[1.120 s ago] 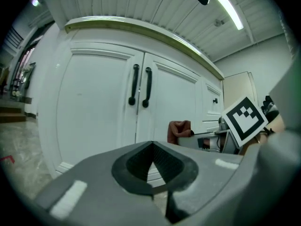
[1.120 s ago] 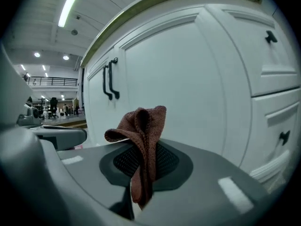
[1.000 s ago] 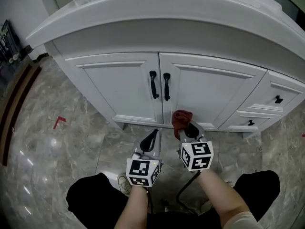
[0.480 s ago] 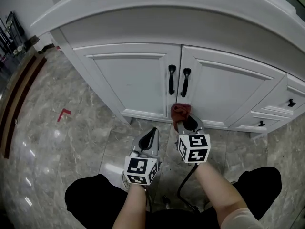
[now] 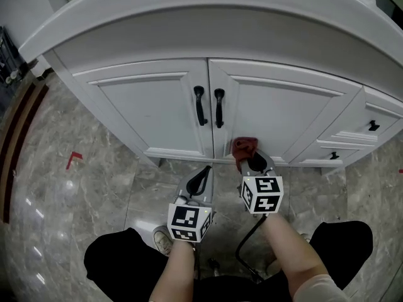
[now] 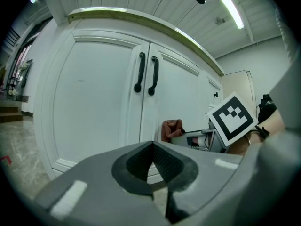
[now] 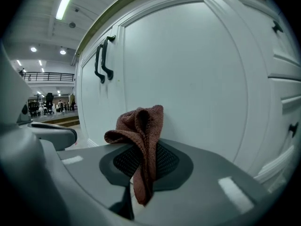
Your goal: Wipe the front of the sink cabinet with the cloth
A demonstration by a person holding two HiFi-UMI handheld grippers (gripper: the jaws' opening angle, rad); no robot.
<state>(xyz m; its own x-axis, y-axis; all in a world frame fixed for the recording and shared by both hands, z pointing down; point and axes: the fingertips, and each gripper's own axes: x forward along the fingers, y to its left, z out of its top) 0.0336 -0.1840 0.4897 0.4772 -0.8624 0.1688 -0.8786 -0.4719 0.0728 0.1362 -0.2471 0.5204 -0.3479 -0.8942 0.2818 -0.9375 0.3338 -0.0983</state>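
A white sink cabinet (image 5: 157, 106) with two doors and black handles (image 5: 210, 107) fills the head view. My right gripper (image 5: 250, 158) is shut on a rust-red cloth (image 5: 243, 148), which is bunched against the bottom of the right-hand door (image 5: 277, 118). In the right gripper view the cloth (image 7: 141, 135) sticks up from the closed jaws right at the door face (image 7: 188, 79). My left gripper (image 5: 200, 180) is shut and empty, held low in front of the cabinet base. The left gripper view shows the doors (image 6: 99, 98) and the cloth (image 6: 172, 129) to its right.
Drawers with black knobs (image 5: 373, 126) sit at the cabinet's right. A curved white countertop (image 5: 208, 11) overhangs the doors. The floor is grey marble tile (image 5: 82, 200) with a red mark (image 5: 73, 160). A dark cable (image 5: 242, 250) hangs below my right gripper.
The cabinet has shifted back left in the head view. The right gripper with the cloth stays at the bottom of the right door, slightly further right of the handles.
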